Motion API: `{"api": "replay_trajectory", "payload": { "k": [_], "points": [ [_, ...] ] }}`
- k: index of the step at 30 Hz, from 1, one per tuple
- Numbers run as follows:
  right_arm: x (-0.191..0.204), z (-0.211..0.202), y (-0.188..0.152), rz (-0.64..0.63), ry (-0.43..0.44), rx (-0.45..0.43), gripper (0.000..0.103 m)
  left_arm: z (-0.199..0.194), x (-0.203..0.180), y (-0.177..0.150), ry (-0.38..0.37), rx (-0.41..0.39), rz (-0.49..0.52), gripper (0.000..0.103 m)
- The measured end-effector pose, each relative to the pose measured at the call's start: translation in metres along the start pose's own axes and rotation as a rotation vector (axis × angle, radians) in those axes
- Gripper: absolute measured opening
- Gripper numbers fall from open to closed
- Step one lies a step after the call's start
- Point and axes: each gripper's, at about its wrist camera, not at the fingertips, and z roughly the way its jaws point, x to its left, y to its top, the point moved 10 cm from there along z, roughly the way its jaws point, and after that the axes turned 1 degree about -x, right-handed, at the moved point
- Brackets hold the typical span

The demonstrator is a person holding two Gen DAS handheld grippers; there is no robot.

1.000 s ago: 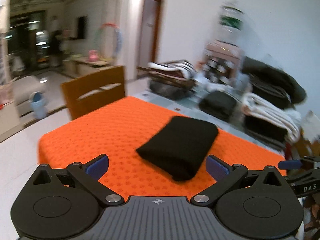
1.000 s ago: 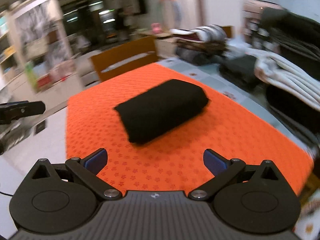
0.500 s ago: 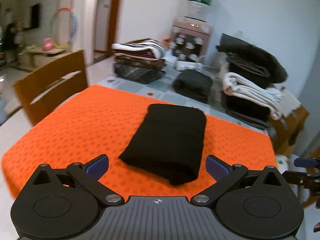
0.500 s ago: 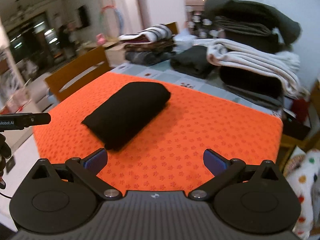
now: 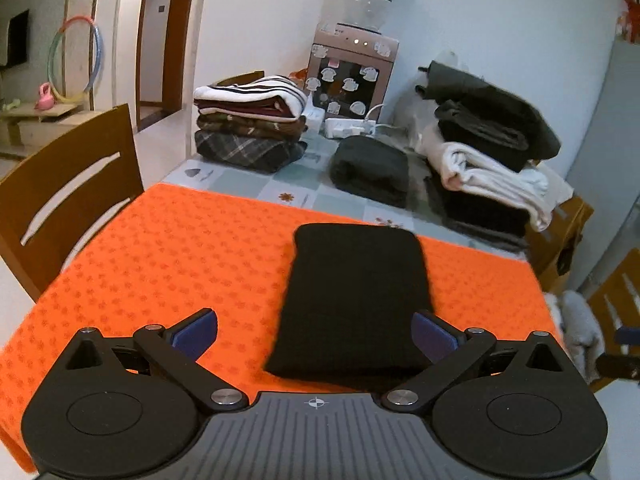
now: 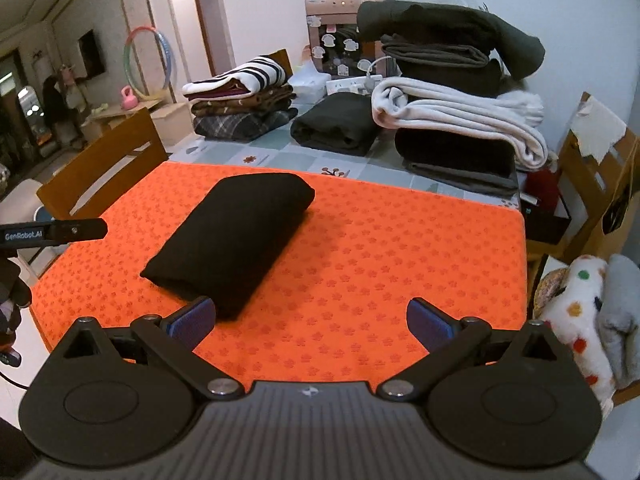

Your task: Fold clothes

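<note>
Orange matting [image 5: 168,248] is covering the desk, the folded black garment [image 5: 356,296] lying at twelve o'clock of the left gripper [image 5: 314,334], both grippers' fingers gaping wide and empty; the right gripper [image 6: 310,318] should probably be scooping low under the bundle, keeping folds intact

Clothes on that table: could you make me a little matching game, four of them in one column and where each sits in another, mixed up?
Things:
1. black bundle
2. striped top
3. white blanket
4. dark green bundle

Places:
A. top of the far left pile
B. alone on the orange mat
C. sandwiched in the far right pile
D. alone on the checked cloth, between the piles

Pairs: 1-B, 2-A, 3-C, 4-D
</note>
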Motion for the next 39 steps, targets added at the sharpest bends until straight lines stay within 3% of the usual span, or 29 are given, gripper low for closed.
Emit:
{"api": "replay_trajectory", "payload": {
  "k": [13,20,23,27,30,32,34,36,39],
  "points": [
    [0.064,0.062,0.003,-0.025,0.016,0.04,0.103,0.013,0.07,-0.003,-0.015,-0.007,0.008,0.103],
    [0.098,0.095,0.006,-0.067,0.059,-0.011,0.102,0.04,0.086,-0.011,-0.072,-0.016,0.065,0.103],
    [0.111,0.111,0.013,-0.112,0.076,-0.025,0.102,0.054,0.078,-0.012,-0.137,-0.004,0.081,0.101],
    [0.12,0.133,0.03,-0.167,0.122,-0.036,0.085,0.072,0.057,-0.012,-0.207,0.016,0.125,0.083],
    [0.121,0.149,0.042,-0.188,0.148,-0.041,0.08,0.079,0.044,-0.011,-0.237,0.019,0.114,0.073],
    [0.121,0.161,0.051,-0.211,0.163,-0.041,0.072,0.084,0.034,-0.012,-0.254,0.021,0.107,0.06],
    [0.12,0.171,0.054,-0.216,0.178,-0.033,0.054,0.089,0.025,-0.014,-0.275,0.035,0.114,0.036],
    [0.119,0.183,0.056,-0.211,0.192,-0.02,0.048,0.095,0.016,-0.019,-0.3,0.055,0.132,0.026],
    [0.116,0.198,0.052,-0.227,0.186,-0.005,0.048,0.104,0.009,-0.026,-0.31,0.082,0.153,0.024]
  ]
}}
